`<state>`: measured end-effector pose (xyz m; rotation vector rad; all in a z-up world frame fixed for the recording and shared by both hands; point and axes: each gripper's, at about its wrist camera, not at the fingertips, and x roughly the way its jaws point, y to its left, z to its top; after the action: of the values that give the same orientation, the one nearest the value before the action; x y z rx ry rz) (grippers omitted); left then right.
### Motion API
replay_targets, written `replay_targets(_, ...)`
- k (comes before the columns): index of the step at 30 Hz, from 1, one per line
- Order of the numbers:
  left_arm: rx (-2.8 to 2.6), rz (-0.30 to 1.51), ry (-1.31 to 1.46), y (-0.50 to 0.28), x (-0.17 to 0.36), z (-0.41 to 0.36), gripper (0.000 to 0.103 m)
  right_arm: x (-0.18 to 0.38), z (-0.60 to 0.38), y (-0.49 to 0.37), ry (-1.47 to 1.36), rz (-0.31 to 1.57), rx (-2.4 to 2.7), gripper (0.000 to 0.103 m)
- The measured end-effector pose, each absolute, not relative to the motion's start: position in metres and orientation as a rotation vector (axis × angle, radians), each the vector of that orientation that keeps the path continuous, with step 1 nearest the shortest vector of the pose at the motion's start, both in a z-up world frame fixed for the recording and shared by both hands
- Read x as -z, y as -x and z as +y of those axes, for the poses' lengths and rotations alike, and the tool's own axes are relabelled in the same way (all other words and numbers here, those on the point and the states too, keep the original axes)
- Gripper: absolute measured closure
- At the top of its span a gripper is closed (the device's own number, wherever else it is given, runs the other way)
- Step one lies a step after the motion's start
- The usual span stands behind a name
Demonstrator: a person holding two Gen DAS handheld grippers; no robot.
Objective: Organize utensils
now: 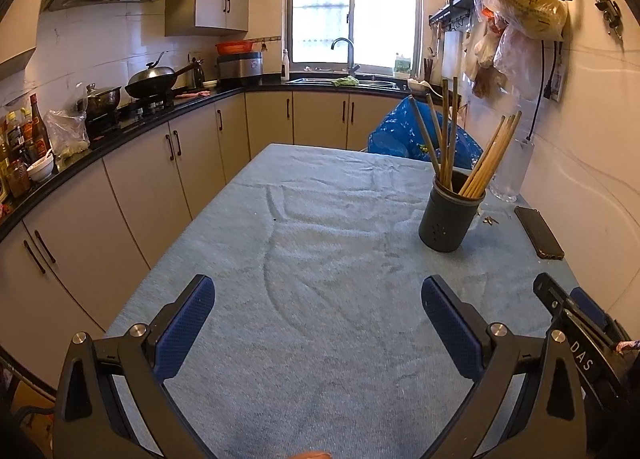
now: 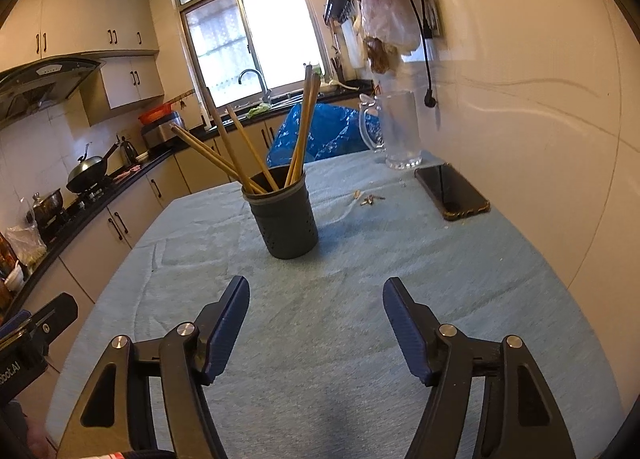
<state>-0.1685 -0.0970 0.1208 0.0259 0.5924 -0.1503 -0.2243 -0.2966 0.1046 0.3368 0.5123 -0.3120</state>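
Observation:
A dark grey utensil holder [image 1: 450, 217] stands upright on the blue-grey tablecloth [image 1: 304, 259], toward the far right of the table. Several wooden chopsticks [image 1: 486, 161] stand in it, leaning left and right. In the right wrist view the holder [image 2: 285, 219] with its chopsticks [image 2: 240, 153] is straight ahead. My left gripper [image 1: 318, 299] is open and empty above the near cloth. My right gripper [image 2: 316, 299] is open and empty, a short way in front of the holder. The right gripper's body shows at the left wrist view's right edge [image 1: 576, 323].
A black phone [image 2: 452, 191] lies by the right wall, with a clear glass mug [image 2: 398, 131] behind it and small scraps [image 2: 368, 199] on the cloth. A blue plastic bag [image 2: 320, 135] sits past the table's far end. Kitchen counter and cabinets [image 1: 132, 163] run along the left.

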Motion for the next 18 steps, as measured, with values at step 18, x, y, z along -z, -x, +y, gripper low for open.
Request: replay_targets(18,0.172,0.606,-0.034,0.1715,-0.118,-0.0995,0.0,-0.1105,-0.2877,0.2256,-0.195,0.504,0.362,0.025)
